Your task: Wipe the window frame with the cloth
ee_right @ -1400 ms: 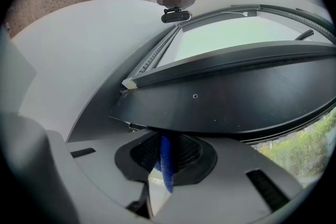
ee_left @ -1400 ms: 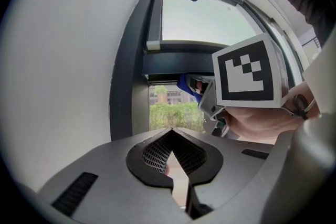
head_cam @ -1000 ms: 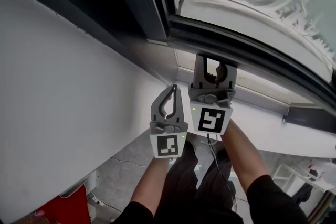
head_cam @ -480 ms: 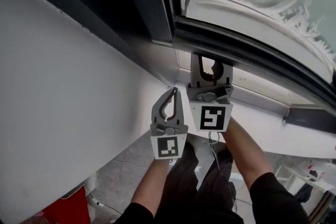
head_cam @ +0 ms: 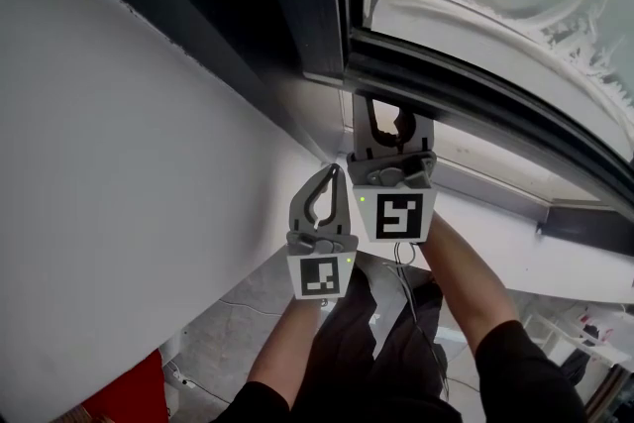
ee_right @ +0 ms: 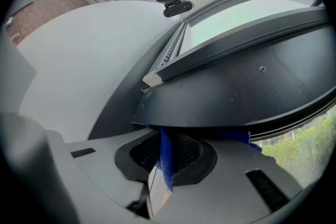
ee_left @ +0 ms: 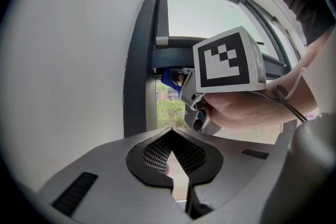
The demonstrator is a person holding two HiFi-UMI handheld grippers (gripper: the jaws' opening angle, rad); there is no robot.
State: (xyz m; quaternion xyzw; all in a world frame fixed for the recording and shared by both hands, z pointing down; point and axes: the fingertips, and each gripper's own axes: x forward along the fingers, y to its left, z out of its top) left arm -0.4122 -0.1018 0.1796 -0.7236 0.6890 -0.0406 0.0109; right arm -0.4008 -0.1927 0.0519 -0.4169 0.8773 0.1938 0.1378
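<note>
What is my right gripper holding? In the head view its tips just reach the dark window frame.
Observer: The right gripper is shut on a dark blue cloth, one fold hanging between its pads.
Operator: Does the cloth reach the frame?
Observer: Yes, it bunches against the underside of the dark grey window frame.
Operator: And the left?
Observer: The left gripper is shut, with nothing between its jaws.
</note>
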